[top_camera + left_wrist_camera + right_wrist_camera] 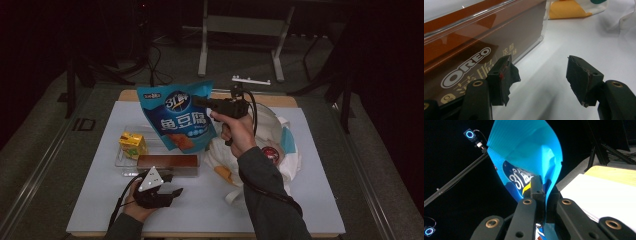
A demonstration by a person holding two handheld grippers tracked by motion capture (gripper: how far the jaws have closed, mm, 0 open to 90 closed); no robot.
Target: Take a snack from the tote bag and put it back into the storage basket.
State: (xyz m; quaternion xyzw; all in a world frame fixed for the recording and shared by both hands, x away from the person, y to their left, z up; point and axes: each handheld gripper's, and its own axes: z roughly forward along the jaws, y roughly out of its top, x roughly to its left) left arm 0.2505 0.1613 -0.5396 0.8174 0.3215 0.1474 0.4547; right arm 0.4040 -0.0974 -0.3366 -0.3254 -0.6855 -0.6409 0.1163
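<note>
Right tool (202, 101), high view: clenched on the upper right edge of a blue snack pouch (178, 116), which hangs in the air above the bench (320, 200). The pouch's long axis runs nearly upright, sealed top toward the far side of the bench, bottom edge down and leaning slightly toward the person; its printed face is turned to the camera. The lower end hangs over a clear plastic tray (123, 161).

Right gripper view: the two black jaws meet on the pouch's (529, 150) thin edge, the blue film rising above them and curling into a fold.

Left tool (170, 192), high view: resting low on the bench near the person's edge, just in front of the tray, jaws released and gripping nothing. Left gripper view: the pads (584, 77) stand apart over bare white surface, with a brown Oreo box (474, 50) inside the clear tray just beside the left-hand jaw.

Also in the tray: a yellow drink carton (133, 144) at its left end. A white printed cloth bag (285, 145) lies crumpled on the bench to the right of the pouch, behind the right forearm.
</note>
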